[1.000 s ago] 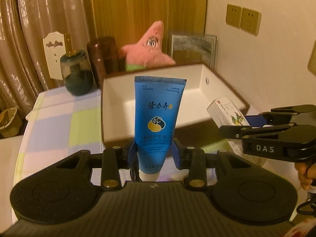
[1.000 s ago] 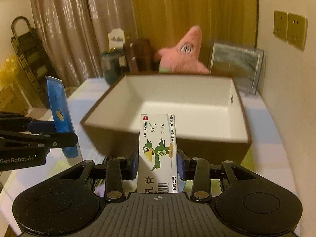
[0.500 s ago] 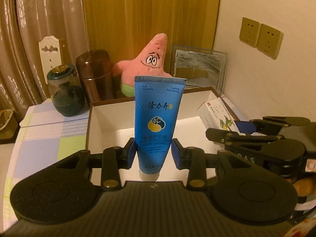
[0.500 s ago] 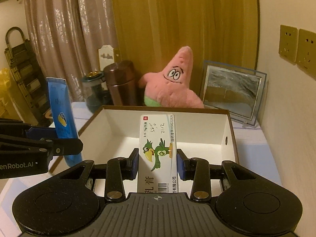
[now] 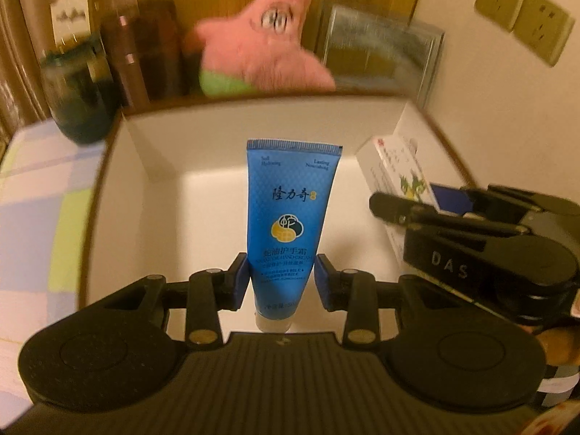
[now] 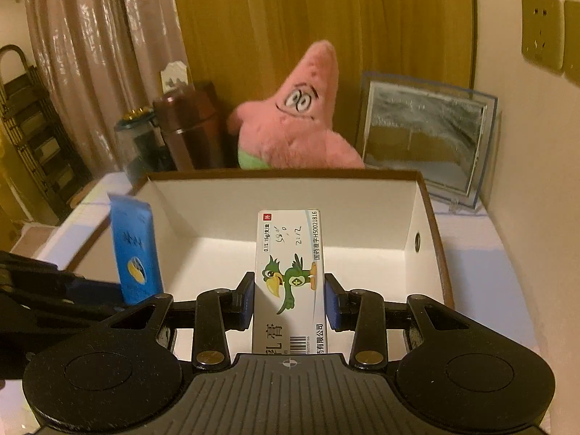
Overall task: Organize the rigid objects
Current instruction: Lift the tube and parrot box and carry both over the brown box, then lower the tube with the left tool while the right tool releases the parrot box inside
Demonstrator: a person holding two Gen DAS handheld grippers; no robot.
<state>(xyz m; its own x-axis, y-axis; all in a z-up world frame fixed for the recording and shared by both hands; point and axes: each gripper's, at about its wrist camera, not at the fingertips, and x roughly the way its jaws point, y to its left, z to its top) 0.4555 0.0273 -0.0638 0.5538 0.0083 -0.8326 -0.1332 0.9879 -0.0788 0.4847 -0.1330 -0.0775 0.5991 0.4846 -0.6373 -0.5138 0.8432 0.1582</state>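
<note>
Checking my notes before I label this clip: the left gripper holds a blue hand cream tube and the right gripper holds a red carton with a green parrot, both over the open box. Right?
Not quite. The carton is white, not red, as the right wrist view shows. The rest stands: the left gripper holds the blue hand cream tube, the right gripper holds the carton with the green parrot, both over the open box.

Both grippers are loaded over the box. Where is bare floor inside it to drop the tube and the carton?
The white box floor looks bare throughout, from its left wall to the right wall with the round hole. The blue hand cream tube sits in the left gripper, the parrot-print carton in the right gripper. It is crowded behind the box: plush starfish, brown flask, mirror.
</note>
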